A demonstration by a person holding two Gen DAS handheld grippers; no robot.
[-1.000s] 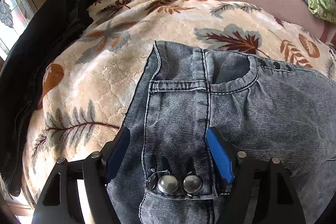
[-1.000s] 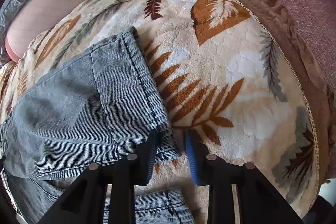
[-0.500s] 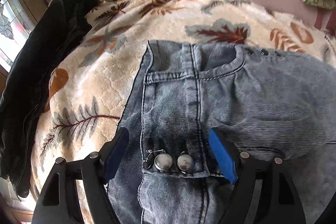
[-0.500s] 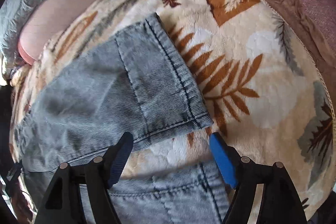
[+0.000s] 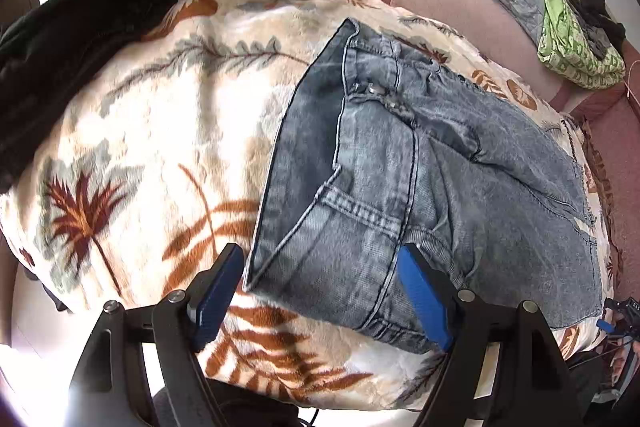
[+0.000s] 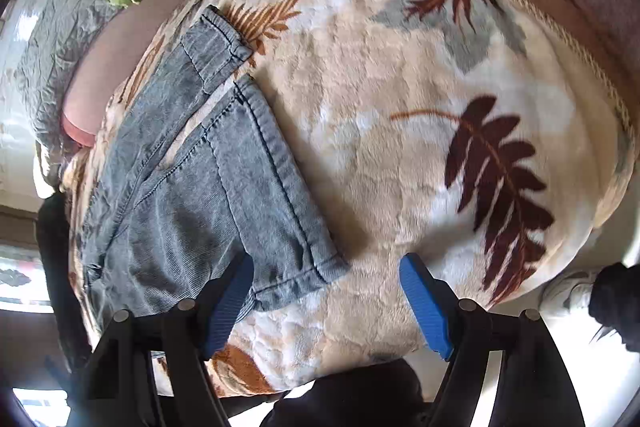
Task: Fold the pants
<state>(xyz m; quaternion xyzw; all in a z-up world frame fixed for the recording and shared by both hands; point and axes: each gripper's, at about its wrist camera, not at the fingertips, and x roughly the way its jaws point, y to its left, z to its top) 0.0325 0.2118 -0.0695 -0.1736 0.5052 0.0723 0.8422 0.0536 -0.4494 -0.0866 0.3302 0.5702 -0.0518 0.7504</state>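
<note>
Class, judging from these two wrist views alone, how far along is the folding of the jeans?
Done: the jeans lie doubled lengthwise on the leaf-print blanket, hems roughly together. In hand: nothing; left gripper and right gripper hover with jaws open. Left: folding hems up toward the waistband.

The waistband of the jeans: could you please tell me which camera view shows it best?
The left wrist view: the waistband runs across the middle of the frame, with a belt loop and pocket seams clear. The right wrist view shows only the leg hems, not the waistband.
</note>
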